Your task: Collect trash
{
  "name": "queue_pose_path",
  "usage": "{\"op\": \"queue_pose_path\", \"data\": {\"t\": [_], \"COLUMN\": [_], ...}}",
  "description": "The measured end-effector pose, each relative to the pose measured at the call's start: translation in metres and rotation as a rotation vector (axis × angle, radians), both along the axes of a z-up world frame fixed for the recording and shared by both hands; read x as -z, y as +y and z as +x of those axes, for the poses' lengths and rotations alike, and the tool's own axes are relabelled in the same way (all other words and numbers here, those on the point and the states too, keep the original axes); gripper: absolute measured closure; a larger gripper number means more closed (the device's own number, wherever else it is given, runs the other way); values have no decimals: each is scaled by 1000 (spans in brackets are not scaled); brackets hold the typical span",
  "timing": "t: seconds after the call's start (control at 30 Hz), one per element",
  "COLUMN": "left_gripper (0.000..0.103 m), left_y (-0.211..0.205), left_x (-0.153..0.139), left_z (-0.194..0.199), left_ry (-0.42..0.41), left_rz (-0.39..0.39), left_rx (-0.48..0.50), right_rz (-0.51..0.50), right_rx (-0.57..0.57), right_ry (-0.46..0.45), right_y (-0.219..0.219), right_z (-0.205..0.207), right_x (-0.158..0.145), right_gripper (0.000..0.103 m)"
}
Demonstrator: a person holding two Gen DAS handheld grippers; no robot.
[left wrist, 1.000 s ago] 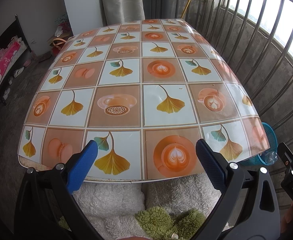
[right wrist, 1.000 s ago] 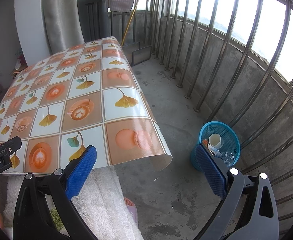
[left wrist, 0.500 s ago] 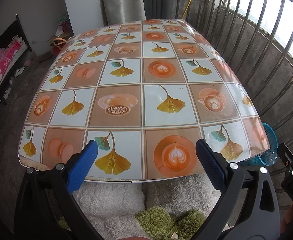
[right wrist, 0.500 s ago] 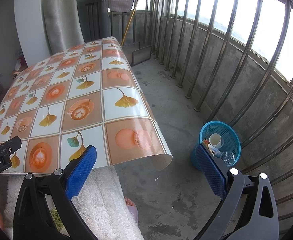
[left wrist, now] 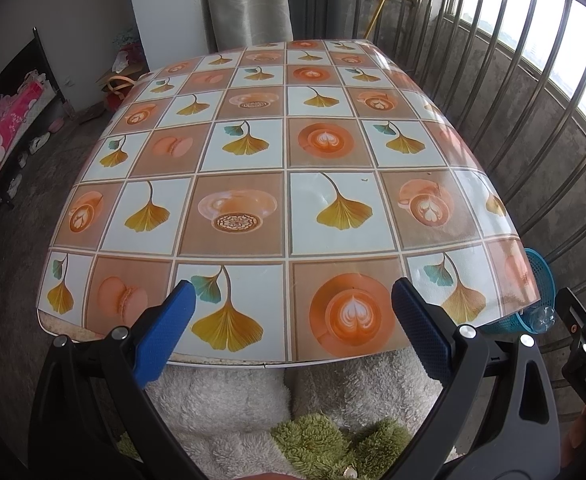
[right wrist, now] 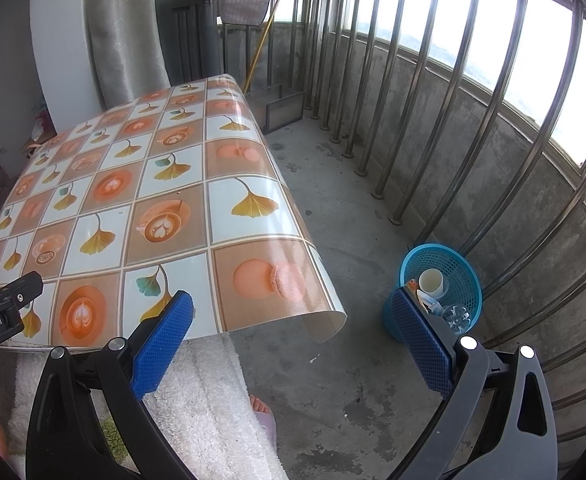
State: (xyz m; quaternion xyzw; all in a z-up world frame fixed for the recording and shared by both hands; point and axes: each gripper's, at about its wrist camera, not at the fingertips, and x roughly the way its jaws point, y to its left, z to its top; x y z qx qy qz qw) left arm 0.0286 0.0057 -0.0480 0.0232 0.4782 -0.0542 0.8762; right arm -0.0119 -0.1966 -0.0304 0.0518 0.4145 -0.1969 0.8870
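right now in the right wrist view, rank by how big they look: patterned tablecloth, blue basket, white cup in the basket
1. patterned tablecloth, by far the largest
2. blue basket
3. white cup, small, inside the basket

The order is clear.

Both grippers hanging open and empty at the near edge of the tabletop [left wrist: 141, 216]

The left gripper [left wrist: 293, 320] is pointing straight out over the near edge, its blue-padded jaws standing wide apart with nothing between them. The right gripper [right wrist: 293, 328] is sitting just beside it, turned out to the right past the corner and tipped down toward the floor, its jaws spread equally wide and gripping nothing. Each tool's black frame is showing at the edge of the other's view. A bare foot [right wrist: 262, 407] of the person is poking out below the right gripper.
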Motion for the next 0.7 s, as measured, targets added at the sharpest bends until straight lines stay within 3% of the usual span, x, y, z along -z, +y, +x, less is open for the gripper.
{"op": "queue_pose_path", "data": {"t": [0.7], "left_gripper": [9], "left_y": [3], "left_x": [1], "left_z": [-1], "left_ry": [5], "left_rz": [-1], "left_rx": [-2], "right_rz": [2], "right_rx": [2], "right_ry": [-1], "right_y": [1], "right_z": [-1], "right_x": [1], "right_gripper": [6]}}
